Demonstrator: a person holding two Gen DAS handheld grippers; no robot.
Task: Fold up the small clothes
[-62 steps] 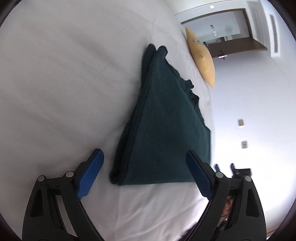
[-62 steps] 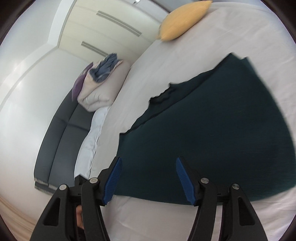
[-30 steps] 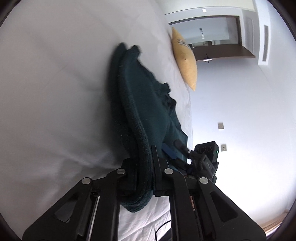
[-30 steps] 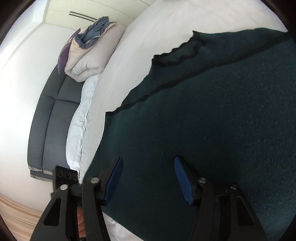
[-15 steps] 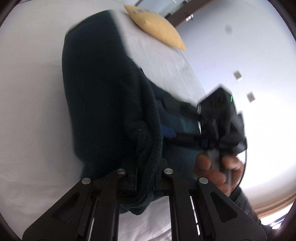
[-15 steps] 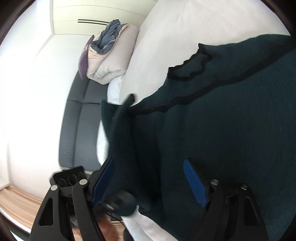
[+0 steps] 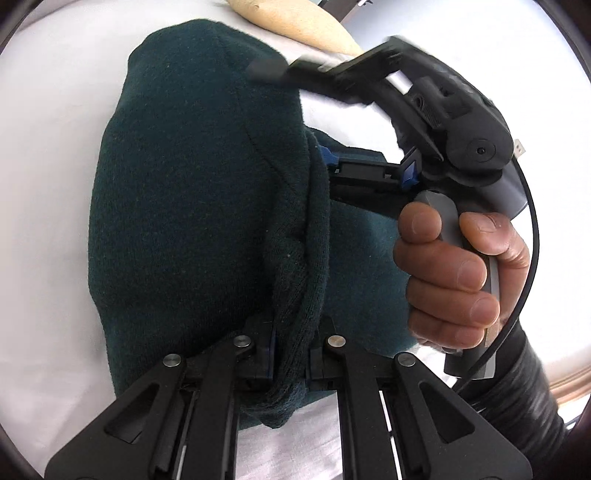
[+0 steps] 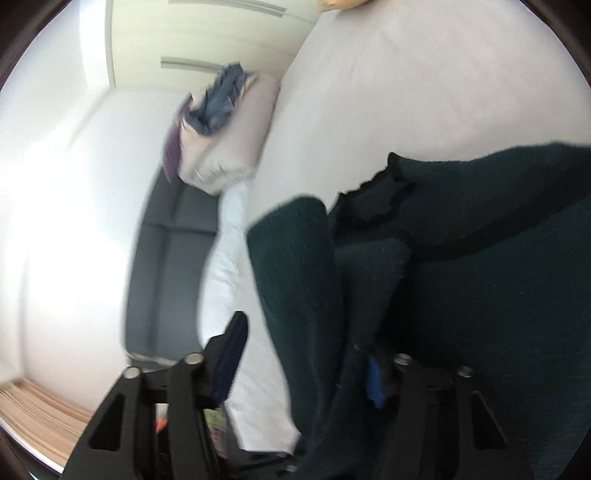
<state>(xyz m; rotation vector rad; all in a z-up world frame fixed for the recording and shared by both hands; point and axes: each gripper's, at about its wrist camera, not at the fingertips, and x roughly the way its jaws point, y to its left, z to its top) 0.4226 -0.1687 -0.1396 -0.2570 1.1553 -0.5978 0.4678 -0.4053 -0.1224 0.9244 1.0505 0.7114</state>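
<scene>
Hidden: the left gripper [image 7: 290, 354] has its pads buried in the dark green sweater [image 7: 192, 206]; only the black linkage shows below the cloth.
Cut off: in the right wrist view the sweater [image 8: 480, 295] runs out past the right and lower edges.
Hard to make out: the right wrist view is smeared by motion; the folded bedding [image 8: 229, 140] on the grey sofa [image 8: 166, 273] is blurred.
Left jaws: pressed together on a thick bunched edge of the sweater, which stands up from the bed [image 7: 48, 122] as a raised fold.
Right jaws: spread on the right gripper [image 8: 303, 363]; one blue pad [image 8: 231, 354] stands free over the sheet, the other pad [image 8: 375, 380] is half under cloth. The hand [image 7: 458, 273] wraps its grey handle.
Sweater: on the white bed, near side lifted, the rest lying flat beneath.
Change: two seconds ago it lay flat with both jaws open before it; since then the left has clamped and lifted, and the right gripper has come in close.
Writing: none readable; the yellow pillow [image 7: 295, 18] is cropped at the top.
</scene>
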